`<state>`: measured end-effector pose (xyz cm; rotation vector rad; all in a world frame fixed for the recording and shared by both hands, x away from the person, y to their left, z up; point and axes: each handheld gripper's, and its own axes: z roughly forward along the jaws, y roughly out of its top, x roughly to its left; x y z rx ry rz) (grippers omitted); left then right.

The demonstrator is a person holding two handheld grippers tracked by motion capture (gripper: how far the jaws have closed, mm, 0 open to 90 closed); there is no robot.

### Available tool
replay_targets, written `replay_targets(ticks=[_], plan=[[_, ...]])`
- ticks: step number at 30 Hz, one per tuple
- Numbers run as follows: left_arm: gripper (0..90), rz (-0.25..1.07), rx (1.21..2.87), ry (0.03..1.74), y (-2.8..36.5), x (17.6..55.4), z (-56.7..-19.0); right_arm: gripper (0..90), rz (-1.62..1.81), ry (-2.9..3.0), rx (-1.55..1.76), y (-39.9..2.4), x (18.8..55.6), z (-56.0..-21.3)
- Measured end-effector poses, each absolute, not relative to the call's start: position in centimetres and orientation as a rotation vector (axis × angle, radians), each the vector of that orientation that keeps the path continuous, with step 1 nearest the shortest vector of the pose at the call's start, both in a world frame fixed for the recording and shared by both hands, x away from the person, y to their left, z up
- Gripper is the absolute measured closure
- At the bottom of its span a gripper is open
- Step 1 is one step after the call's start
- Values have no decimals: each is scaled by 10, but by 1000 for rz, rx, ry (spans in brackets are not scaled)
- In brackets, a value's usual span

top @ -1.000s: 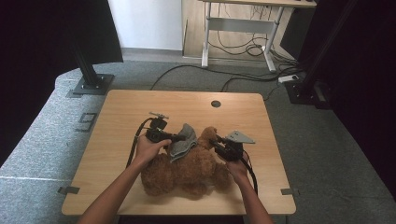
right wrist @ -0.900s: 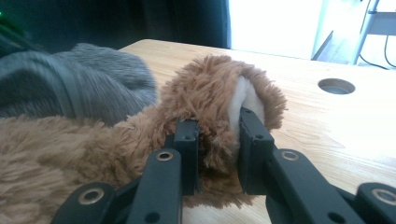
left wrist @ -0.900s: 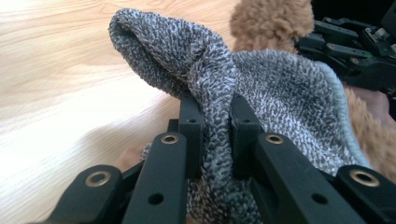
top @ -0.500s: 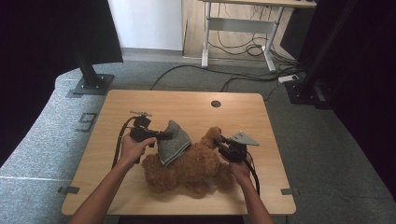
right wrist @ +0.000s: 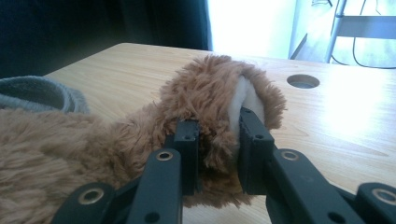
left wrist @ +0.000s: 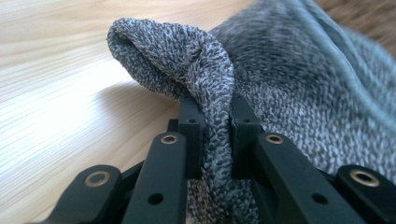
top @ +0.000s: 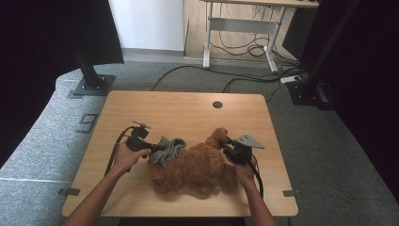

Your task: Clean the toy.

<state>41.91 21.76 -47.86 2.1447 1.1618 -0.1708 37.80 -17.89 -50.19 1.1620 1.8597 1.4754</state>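
A brown plush toy (top: 197, 165) lies on the wooden table (top: 188, 108), toward its near side. A grey knitted garment (top: 165, 149) drapes over the toy's left end. My left gripper (top: 157, 148) is shut on a fold of that grey knit (left wrist: 205, 70), which bunches up between the jaws just above the tabletop. My right gripper (top: 228, 143) is shut on a furry limb of the plush toy (right wrist: 219, 98) at the toy's far right end, and the grey garment (right wrist: 37, 93) lies farther off at the left.
A round cable hole (top: 217, 104) sits in the table's far middle. A black stand base (top: 91, 84) and floor cables (top: 244, 77) lie beyond the far edge. Bare wood stretches across the table's far half and left side.
My left gripper has pulled the grey garment leftward and lower, off the toy's back toward the tabletop. The right gripper has kept its hold and place.
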Motion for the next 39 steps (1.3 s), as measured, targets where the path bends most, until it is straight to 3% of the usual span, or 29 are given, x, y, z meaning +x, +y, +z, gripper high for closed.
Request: replay_targets(ticks=[7, 15, 22, 39], plan=[[780, -191, 2039, 1193, 241, 420, -479, 728, 1479, 1835, 1188, -185, 378, -503], [776, -210, 2086, 1059, 190, 430, -458, 727, 1487, 1834, 1181, -181, 379, -504], [773, -249, 2171, 1033, 155, 433, -465, 727, 1475, 1833, 1177, -179, 378, -505], [776, -184, 2194, 1241, 219, 433, -504, 726, 1453, 1784, 1222, -188, 377, -506]])
